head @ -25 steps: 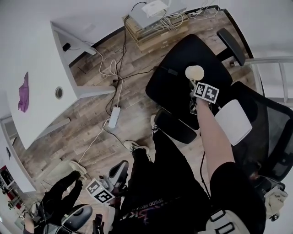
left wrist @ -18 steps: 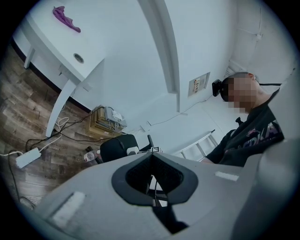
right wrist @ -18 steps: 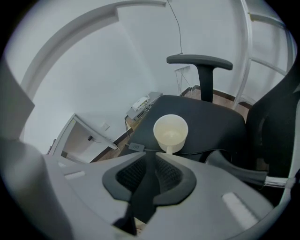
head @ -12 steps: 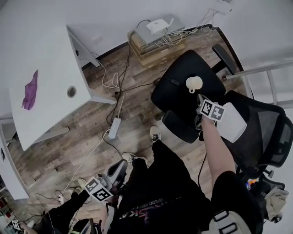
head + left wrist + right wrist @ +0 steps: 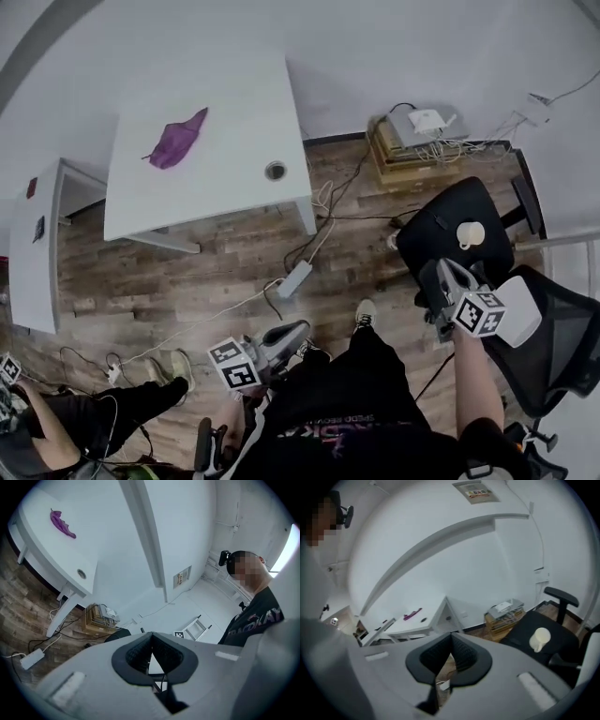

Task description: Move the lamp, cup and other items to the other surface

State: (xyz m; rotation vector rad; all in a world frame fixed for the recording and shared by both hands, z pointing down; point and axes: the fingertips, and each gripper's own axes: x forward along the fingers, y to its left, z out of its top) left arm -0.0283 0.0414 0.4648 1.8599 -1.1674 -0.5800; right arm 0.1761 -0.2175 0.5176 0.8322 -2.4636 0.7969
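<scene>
A cream cup (image 5: 470, 233) stands on the black chair seat (image 5: 441, 225); the right gripper view shows the cup (image 5: 540, 639) there too, off to the right. My right gripper (image 5: 433, 272) hovers just short of that seat, shut and empty, with its pads together (image 5: 451, 638). Low over the floor near my legs, my left gripper (image 5: 302, 328) is also shut with nothing in it (image 5: 151, 637). The white table (image 5: 234, 112) stands across the floor and carries a purple cloth (image 5: 175, 141). No lamp shows in any view.
A black mesh chair (image 5: 562, 347) with a white flat piece (image 5: 521, 309) stands beside the seat. A stack with a router and cables (image 5: 422, 136) sits by the wall. A power strip (image 5: 295, 278) and cords lie on the floor. A seated person (image 5: 84, 422) is at lower left.
My right gripper has drawn back and up from the cup, which stays on the seat. The head view has swung so the white table sits near the middle. My left gripper shifted right.
</scene>
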